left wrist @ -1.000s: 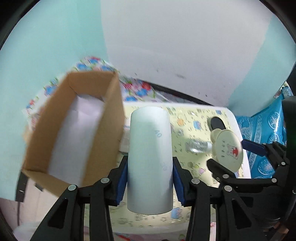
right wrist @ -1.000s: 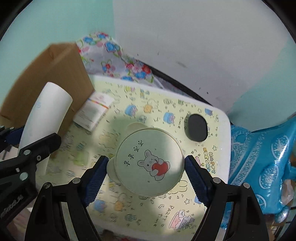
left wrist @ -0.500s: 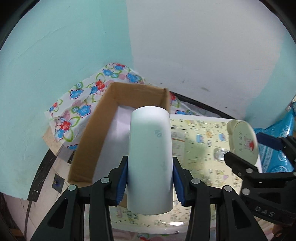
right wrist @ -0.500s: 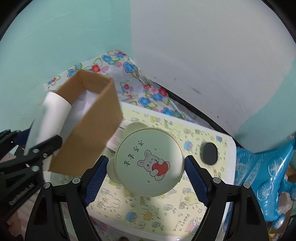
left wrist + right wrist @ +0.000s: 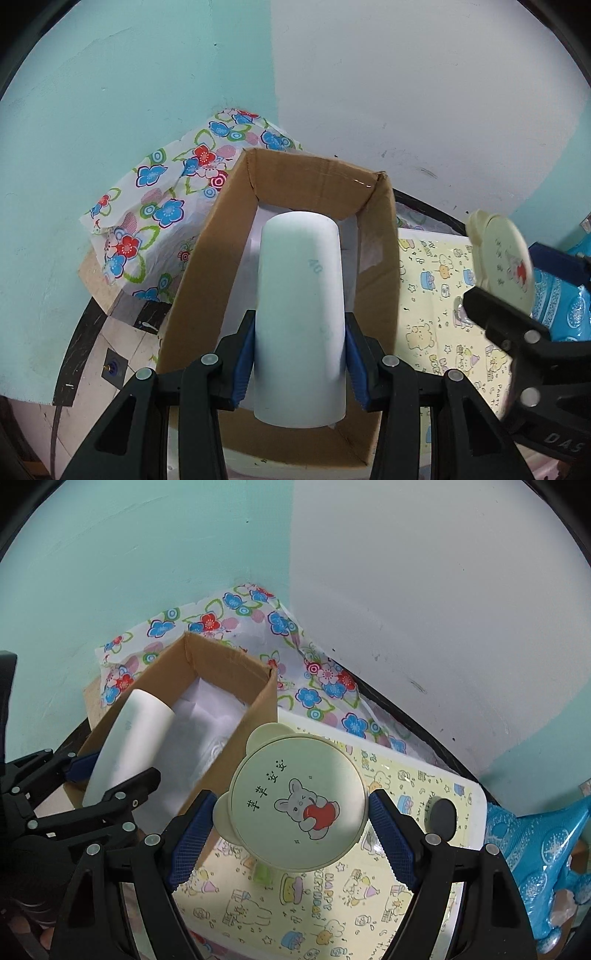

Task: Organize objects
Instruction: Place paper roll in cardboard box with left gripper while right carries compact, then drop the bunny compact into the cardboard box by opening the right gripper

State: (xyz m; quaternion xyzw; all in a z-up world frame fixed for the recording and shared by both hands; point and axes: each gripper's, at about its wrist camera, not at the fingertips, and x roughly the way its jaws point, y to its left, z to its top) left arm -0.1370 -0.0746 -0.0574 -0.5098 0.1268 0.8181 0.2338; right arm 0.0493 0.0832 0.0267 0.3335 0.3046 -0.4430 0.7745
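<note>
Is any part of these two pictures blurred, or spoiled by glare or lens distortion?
Left wrist view: the round case in the right gripper is blurred at the edge; the white cylinder and cardboard box are sharp. Right wrist view: the case is sharp, with a soft shadow on its right part. Both views bend straight lines at the rim; no strong glare.

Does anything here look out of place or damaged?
Nothing is spilled or broken. The cardboard box has a slightly torn far rim, and the floral sheet behind it lies crumpled.
</note>
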